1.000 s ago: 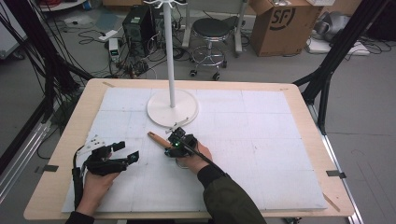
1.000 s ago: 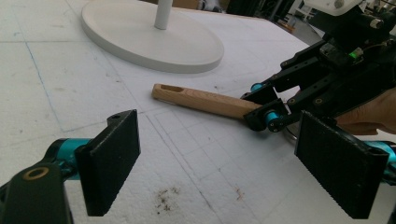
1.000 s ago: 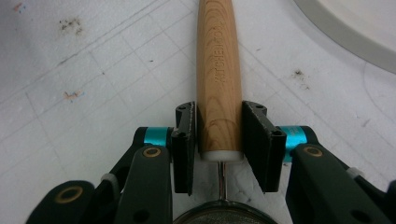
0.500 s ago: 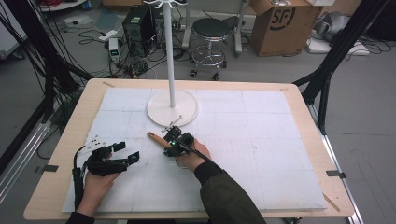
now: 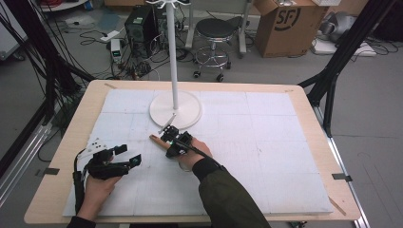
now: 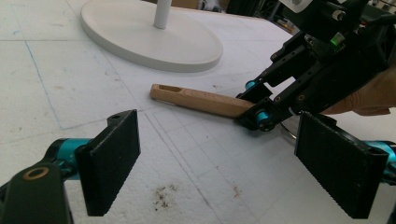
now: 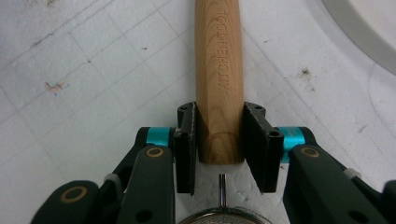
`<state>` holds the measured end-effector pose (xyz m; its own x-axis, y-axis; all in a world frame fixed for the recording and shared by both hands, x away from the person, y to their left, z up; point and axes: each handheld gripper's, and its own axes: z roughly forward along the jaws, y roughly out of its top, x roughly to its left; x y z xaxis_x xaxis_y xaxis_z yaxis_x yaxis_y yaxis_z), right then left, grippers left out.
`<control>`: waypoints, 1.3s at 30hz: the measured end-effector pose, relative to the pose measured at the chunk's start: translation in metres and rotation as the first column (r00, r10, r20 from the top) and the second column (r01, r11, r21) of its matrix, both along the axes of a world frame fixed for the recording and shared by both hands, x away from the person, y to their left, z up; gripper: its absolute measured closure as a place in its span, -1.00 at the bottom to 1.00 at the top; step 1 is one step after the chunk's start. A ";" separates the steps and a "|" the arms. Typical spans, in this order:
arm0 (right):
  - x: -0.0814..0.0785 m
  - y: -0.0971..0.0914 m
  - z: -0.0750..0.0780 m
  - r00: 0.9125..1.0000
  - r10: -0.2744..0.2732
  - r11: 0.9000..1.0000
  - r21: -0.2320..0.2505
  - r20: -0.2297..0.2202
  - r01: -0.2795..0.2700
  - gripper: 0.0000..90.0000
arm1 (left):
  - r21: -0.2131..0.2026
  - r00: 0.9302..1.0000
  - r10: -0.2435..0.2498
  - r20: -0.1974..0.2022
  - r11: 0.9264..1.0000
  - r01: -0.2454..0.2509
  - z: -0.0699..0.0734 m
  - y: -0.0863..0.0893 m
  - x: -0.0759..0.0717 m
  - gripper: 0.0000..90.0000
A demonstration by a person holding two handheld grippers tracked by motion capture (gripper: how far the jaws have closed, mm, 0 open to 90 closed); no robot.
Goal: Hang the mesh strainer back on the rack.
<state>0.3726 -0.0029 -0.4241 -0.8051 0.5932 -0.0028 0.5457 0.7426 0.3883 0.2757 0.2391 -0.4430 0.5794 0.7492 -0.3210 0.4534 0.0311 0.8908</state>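
A light wooden handle [image 7: 219, 70] stamped KITCHEN TOOL lies on the white foam mat; it is also in the high view [image 5: 155, 139] and the left gripper view [image 6: 196, 99]. My right gripper [image 7: 219, 140] is shut on it near the end where a thin wire joins a round metal rim [image 7: 222, 217]. In the high view the right gripper [image 5: 167, 142] sits just in front of the white stand's base. My left gripper [image 5: 128, 156] rests at the table's left, its jaws wide open around nothing [image 6: 219, 163], pointing toward the handle.
A white pole stand with a round base [image 5: 176, 109] rises from the mat [image 5: 266, 156] just beyond the handle. The wooden table edge [image 5: 52, 190] frames the mat. A stool, boxes and cables lie on the floor behind.
My right hand has edged a little left and upward with the handle between its jaws. The left gripper has stayed where it was.
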 end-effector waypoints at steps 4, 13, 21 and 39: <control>0.006 0.010 0.004 0.999 0.003 0.997 -0.074 -0.038 -0.006 0.51 | -0.004 1.000 0.004 -0.006 1.000 -0.004 0.000 0.001 -0.001 -0.67; 0.008 0.013 0.004 0.999 0.021 0.995 -0.098 -0.050 -0.026 0.53 | -0.006 1.000 0.003 -0.002 1.000 -0.003 0.000 0.002 -0.002 -0.67; 0.002 0.001 0.002 0.999 0.046 0.999 -0.023 -0.008 -0.046 0.54 | -0.008 1.000 0.009 -0.002 1.000 -0.009 0.000 0.005 -0.002 -0.67; -0.004 -0.041 0.020 0.998 -0.034 0.973 0.229 0.043 0.023 0.54 | -0.011 1.000 0.006 0.001 1.000 -0.006 0.000 0.004 -0.002 -0.67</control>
